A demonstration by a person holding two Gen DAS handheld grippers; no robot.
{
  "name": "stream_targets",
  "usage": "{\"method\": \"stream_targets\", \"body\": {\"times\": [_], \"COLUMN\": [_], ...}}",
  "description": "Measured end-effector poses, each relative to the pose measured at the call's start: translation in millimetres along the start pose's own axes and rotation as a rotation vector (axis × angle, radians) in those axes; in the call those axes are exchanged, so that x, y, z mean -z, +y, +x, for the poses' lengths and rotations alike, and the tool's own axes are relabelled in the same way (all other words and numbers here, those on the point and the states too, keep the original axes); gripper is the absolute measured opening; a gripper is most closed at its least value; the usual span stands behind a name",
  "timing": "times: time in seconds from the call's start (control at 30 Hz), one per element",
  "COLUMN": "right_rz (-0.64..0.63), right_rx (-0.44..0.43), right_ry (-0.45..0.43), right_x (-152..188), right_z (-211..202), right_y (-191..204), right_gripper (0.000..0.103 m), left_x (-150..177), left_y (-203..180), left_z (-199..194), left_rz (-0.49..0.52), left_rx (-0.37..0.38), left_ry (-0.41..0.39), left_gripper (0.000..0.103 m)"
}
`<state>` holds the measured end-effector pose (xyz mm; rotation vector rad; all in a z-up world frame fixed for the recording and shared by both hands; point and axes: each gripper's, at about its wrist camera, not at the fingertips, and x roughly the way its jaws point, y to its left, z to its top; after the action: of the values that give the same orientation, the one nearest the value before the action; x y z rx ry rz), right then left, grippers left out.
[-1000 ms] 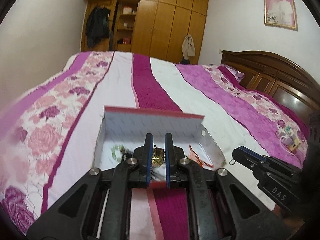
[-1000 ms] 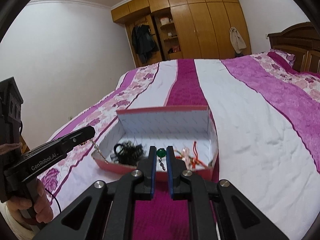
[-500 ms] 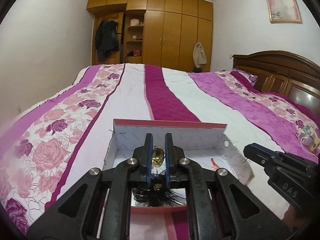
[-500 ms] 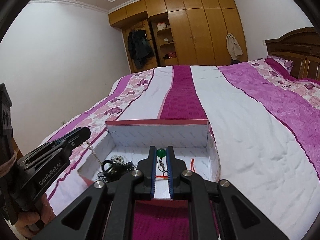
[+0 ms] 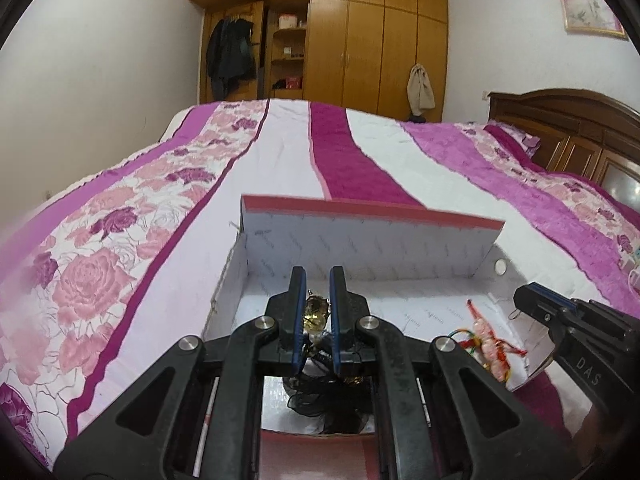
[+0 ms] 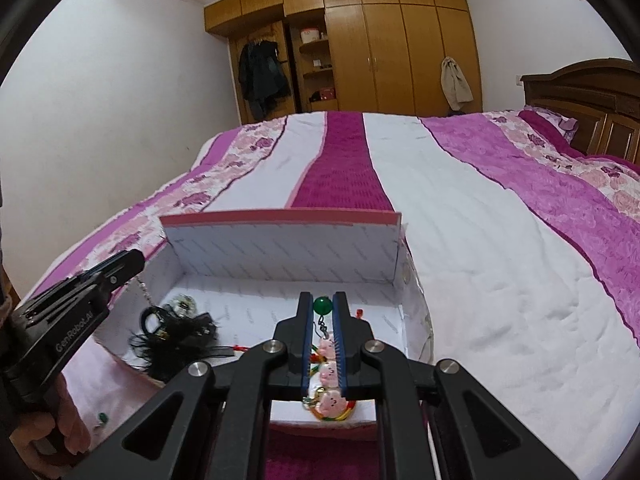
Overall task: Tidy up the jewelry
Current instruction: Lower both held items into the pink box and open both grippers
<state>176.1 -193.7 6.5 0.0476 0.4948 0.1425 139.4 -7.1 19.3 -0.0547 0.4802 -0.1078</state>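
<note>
Both grippers have moved in over the open box (image 5: 372, 240) on the bed (image 5: 160, 240) since the earlier frame. From the left wrist, the left gripper (image 5: 316, 316) is nearly closed, pinching a gold charm (image 5: 316, 314) above a black feathery piece (image 5: 320, 396) lying in the box. From the right wrist, the right gripper (image 6: 322, 322) is nearly closed on a green bead (image 6: 322, 305), whose chain (image 6: 323, 326) hangs over a pink pig charm string (image 6: 330, 376) on the box floor (image 6: 256, 304).

Striped pink-and-white floral bedspread (image 6: 460, 208); far wooden wardrobe (image 6: 400, 40); dark hanging coat (image 6: 262, 76); right brown headboard (image 5: 568, 128).
</note>
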Motion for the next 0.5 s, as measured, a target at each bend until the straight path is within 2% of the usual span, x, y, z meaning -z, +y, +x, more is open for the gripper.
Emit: {"method": "stream_targets", "body": {"times": [0.27,0.37,0.43,0.5], "right_rz": [0.004,0.013,0.019,0.027], "right_rx": [0.011,0.006,0.007,0.005], "right_ry": [0.058,0.075,0.086,0.090], "right_x": [10.3,11.3,11.7,11.9], "right_z": [18.5,22.0,23.5,23.3], "right_y": [-6.0,-7.6,-8.1,-8.1], "right_gripper": [0.011,0.011,0.012,0.015], "left_x": [3.8,3.5,3.7,3.5], "left_y": [0.8,-0.1,-0.2,-0.8], "left_z": [13.4,13.1,11.9,8.7], "left_rz": [-0.002,-0.001,-0.002,-0.003], "left_rx": [0.006,0.002,0.002,-0.009], "left_ry": [0.066,0.074,0.077,0.069], "left_gripper": [0.003,0.007,0.022,0.030]}}
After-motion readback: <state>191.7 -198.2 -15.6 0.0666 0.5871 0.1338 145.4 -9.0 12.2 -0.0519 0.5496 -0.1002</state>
